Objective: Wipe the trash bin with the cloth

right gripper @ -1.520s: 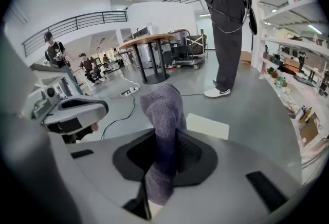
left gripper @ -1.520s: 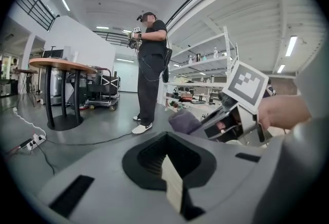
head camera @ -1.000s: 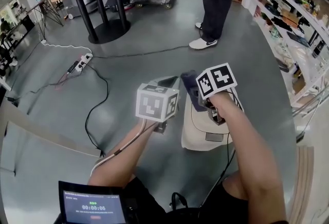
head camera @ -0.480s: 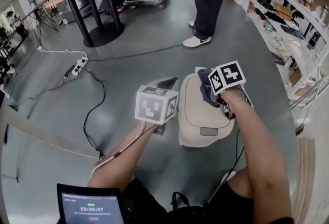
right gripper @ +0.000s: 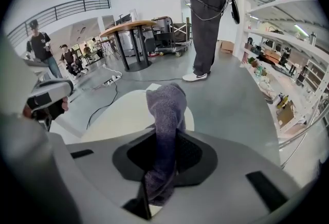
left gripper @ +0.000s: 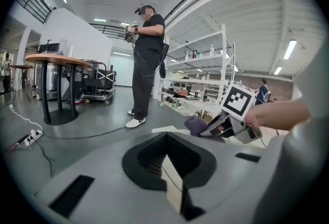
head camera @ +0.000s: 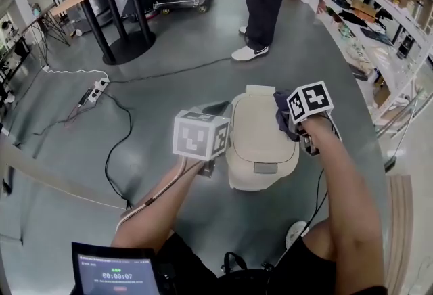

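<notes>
Pinching the purple cloth [right gripper: 165,115] in the right tongs [right gripper: 163,159]; soft, limp, drooping past the tips, so best gripped bunched mid-fold. Pressed together and empty at the left tongs [left gripper: 172,179]. Hovering at the 2 o'clock edge of the cream trash bin [head camera: 260,141], rigid, probably light and prone to sliding on the floor [head camera: 169,57].

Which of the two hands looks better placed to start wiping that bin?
The right. The right gripper holds the purple cloth, which hangs at the right edge of the trash bin lid. The left gripper holds nothing and hovers beside the bin's other side.
</notes>
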Tool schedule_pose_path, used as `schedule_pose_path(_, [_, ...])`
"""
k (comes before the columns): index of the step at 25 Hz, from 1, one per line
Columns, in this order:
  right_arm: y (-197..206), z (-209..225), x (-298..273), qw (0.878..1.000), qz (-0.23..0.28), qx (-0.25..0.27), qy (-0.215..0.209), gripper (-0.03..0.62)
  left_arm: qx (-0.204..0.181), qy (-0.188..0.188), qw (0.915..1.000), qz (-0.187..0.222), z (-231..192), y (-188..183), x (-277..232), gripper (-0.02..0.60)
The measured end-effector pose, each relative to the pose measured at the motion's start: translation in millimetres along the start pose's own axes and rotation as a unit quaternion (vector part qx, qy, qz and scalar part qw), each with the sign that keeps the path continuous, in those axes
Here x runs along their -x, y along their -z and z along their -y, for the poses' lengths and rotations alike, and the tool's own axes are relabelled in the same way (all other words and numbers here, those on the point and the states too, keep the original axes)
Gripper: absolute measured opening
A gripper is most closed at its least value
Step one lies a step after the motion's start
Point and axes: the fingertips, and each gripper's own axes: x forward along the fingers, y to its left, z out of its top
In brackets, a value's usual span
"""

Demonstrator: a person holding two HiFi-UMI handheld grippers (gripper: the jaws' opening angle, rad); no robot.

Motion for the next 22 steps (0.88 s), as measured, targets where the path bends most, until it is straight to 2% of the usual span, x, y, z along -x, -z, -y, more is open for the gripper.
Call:
schedule_pose_path(4, [4,15,6,1.000,0.011,-0.011,0.002,0.074,0.001,0.001,1.0000,0.005,15,-3,-2,-0.002])
schedule_pose_path(8, [-6,-4,20,0.999,0.037,-0.011,-0.023,0.074,0.005,0.002,1.0000,0.008,25,-7,2,-0.003])
schedule_pose_path(11, [-16,-39,34,0.996,0.057,-0.004,-0.070,0.074,-0.005,-0.003,0.9999,0.011,32,-10,7,-0.002])
schedule_pose_path(16, [-23,-143,27,0.987,0.075,0.008,-0.145,0.074,-0.008,-0.008,0.9998,0.014,1,15,34,-0.003])
schedule_pose_path(20, [-21,-165,32,0.977,0.054,-0.001,-0.206,0.074,-0.010,-0.021,0.9996,0.013,17,-5,37,-0.003])
schedule_pose_path(22, [-15,-171,29,0.976,0.037,0.006,-0.214,0.074,-0.012,-0.026,0.9995,0.010,21,-9,38,-0.003])
